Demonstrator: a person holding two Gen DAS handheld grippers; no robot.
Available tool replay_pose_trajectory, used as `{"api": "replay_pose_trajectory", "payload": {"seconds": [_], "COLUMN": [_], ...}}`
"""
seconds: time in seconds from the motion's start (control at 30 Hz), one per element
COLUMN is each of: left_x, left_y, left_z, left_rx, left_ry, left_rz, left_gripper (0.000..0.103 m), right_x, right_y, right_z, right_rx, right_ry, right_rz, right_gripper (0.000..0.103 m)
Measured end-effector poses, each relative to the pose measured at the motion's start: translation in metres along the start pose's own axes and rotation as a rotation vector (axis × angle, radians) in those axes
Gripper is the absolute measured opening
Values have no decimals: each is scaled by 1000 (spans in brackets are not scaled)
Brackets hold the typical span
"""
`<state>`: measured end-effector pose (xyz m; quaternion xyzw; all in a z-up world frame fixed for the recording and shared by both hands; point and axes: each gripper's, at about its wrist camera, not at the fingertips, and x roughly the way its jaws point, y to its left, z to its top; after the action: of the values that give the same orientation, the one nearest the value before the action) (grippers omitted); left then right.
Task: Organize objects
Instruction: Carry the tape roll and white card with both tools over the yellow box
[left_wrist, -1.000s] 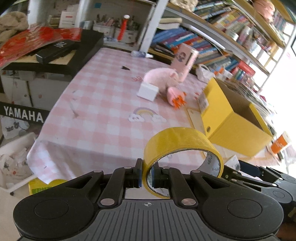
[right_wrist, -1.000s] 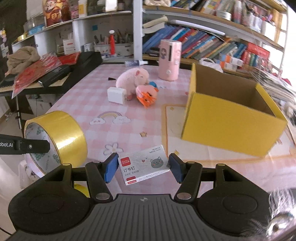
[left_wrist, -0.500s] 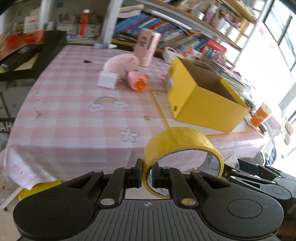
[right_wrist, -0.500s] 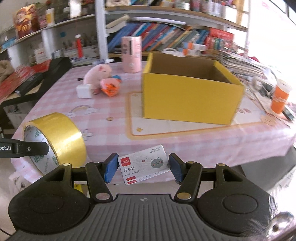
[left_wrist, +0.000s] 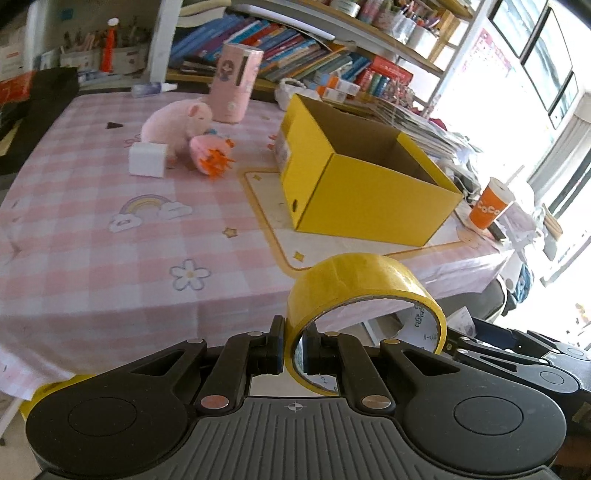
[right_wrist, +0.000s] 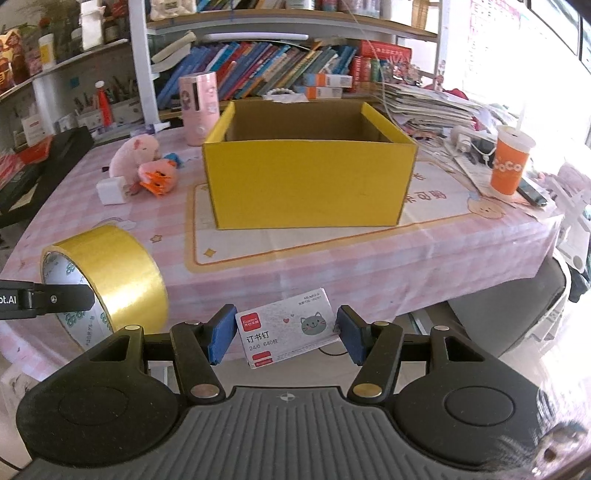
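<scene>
- Yellow box (right_wrist: 309, 188) stands open-topped on the pink checked table (left_wrist: 92, 236), on a pale mat toward the table's right half; in the right wrist view its inside looks empty, though the floor of it is partly hidden.
- Pink plush pig (left_wrist: 173, 123), an orange toy (left_wrist: 210, 157) and a small white block (left_wrist: 147, 163) sit bunched together left of the box, not yet put away.
- Roll of yellow tape (left_wrist: 354, 280) is pinched through its wall by the left gripper (left_wrist: 294, 341), one finger inside the ring and one outside, clenched tight.
- Staple box (right_wrist: 286, 332), a small white pack with a cat on it, is clamped end to end between the blue pads of the right gripper (right_wrist: 286, 334).
- Step in hand, by my reading: carrying both items toward the box; both hang off the table's near edge, well short of it.
- Next move calls for bringing each gripper over the open top, clear of the near wall, then letting go one at a time so neither item snags the rim.
</scene>
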<state>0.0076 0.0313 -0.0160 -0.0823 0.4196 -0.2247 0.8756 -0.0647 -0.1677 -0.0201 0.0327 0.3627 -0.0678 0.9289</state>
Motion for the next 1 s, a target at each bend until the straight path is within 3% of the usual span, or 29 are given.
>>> {"api": "replay_pose_trajectory", "payload": {"seconds": [0.57,1.0], "left_x": [31,46], "left_y": [-28,-49], "left_z": [26,60], "left_rx": [67,110], "left_ry": [8,-59], "left_rz": [-30,-61], "left_gripper": [7,7], "right_x": [19,39], "right_y": [-34,-55], "right_z": [18,48], "right_rx": [46,58], "right_ry": [11,-11], "right_rz": [-37,-44], "right_gripper": [57,57]}}
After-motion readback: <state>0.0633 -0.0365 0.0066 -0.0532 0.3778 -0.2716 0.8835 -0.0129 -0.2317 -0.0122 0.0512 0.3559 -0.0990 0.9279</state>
